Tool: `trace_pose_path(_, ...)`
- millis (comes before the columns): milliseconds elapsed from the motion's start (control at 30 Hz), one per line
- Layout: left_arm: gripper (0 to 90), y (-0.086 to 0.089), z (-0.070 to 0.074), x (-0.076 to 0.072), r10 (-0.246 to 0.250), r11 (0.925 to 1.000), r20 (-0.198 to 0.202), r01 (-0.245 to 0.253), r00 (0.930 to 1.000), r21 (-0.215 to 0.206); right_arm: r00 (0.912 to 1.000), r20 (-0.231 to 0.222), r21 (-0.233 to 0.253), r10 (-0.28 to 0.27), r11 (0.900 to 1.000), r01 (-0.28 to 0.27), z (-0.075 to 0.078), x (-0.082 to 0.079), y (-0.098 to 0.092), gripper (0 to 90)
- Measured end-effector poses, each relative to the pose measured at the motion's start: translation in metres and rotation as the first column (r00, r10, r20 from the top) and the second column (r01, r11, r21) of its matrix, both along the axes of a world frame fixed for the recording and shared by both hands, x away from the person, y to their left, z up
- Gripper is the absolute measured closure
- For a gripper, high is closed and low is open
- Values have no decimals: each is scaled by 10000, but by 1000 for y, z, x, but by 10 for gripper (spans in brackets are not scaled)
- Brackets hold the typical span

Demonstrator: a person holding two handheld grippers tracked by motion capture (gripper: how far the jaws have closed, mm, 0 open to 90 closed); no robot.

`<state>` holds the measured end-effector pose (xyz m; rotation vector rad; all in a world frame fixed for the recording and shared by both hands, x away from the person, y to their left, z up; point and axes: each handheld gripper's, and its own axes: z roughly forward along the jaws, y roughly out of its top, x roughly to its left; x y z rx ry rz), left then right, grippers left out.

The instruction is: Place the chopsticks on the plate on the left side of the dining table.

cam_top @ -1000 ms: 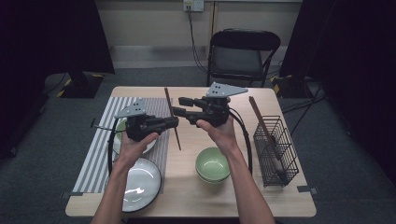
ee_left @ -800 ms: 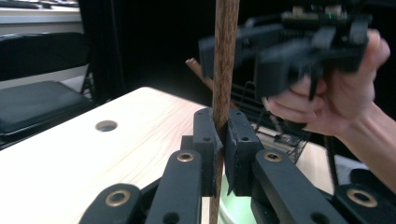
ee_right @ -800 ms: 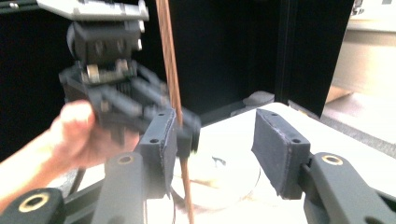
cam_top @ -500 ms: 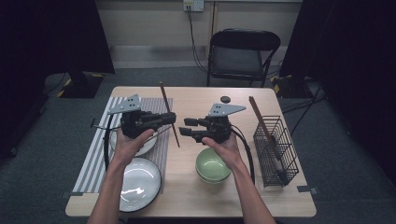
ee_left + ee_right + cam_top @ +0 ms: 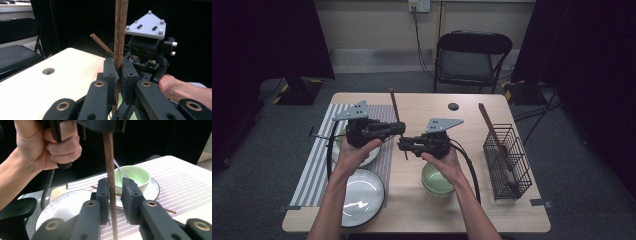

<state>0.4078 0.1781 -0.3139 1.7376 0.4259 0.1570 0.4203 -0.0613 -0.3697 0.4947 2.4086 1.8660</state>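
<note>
On the left of the tabletop [image 5: 422,210] a striped placemat [image 5: 314,165] is lying, carrying a white plate [image 5: 361,196] at its near end and, farther back, a small green bowl [image 5: 130,175] sitting on a second plate [image 5: 152,191]. Above that far plate the left gripper [image 5: 398,128] is hovering with its jaws pressed together on a wooden chopstick [image 5: 398,125], pinching it partway along its length. The stick is held up off the tabletop, and in the high view its long axis is running from far to near, the far end pointing toward the folding chair [image 5: 472,60] and the near end dropping between the two grippers.

Just right of it, the right gripper [image 5: 403,145] is pointing left at the same stick. Its jaws are standing spread, one on either side of the shaft below the left gripper's grip; whether the left pad is already touching it I cannot tell. The stick is crossing those jaws at a right angle, so closing them looks like all a handover would need. Both forearms are reaching in from the near edge, wrists turned inward so the grippers are facing each other.

Nearer, a larger green bowl [image 5: 437,180] is sitting below the right hand [image 5: 443,162]. At the far right a wire basket [image 5: 507,162] is holding another chopstick [image 5: 492,132], leaning.
</note>
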Motion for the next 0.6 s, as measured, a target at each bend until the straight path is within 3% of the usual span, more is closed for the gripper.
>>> trace_pose_path(100, 844, -2, 0, 0, 29, 10000, 44, -30, 10000, 14, 9998, 102, -83, 192, 9998, -191, 0, -2, 1, 859)
trace_pose_path(233, 845, -3, 0, 1, -181, 9986, -14, 180, 9998, -488, 9999, 139, -181, 88, 9998, -86, -1, -2, 0, 811)
trace_pose_path(600, 826, -1, -1, 3, 172, 9986, -63, -175, 9998, -505, 9998, 161, -279, 113, 9996, -108, -3, -6, -10, 866)
